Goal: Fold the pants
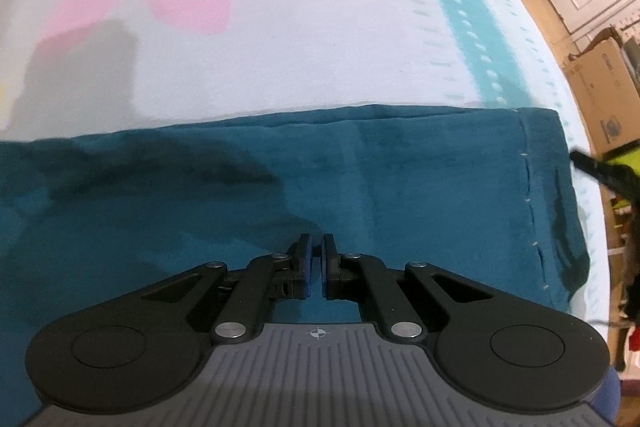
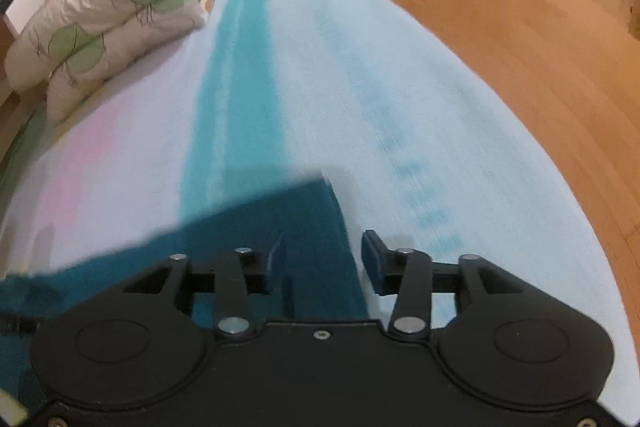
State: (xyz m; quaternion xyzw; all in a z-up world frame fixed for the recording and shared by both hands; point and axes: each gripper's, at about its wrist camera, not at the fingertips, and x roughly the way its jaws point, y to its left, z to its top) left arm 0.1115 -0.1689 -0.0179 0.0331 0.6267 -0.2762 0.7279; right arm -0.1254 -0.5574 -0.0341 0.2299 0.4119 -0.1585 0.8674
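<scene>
Teal pants (image 1: 360,179) lie flat across a bed, with a stitched hem (image 1: 532,187) at the right end. My left gripper (image 1: 319,255) hovers over the middle of the cloth with its blue pads nearly touching, and I see nothing between them. In the right wrist view the pants (image 2: 280,227) end in a corner near the bed's side. My right gripper (image 2: 324,259) stands open above that edge, with one finger over the cloth and the other over the sheet. This view is blurred.
The bed sheet (image 1: 300,27) is white with pink shapes and a turquoise stripe (image 2: 240,87). A folded quilt (image 2: 112,15) lies at the far left of the bed. Wooden floor (image 2: 520,47) runs along the right edge. Cardboard boxes (image 1: 604,87) stand beyond it.
</scene>
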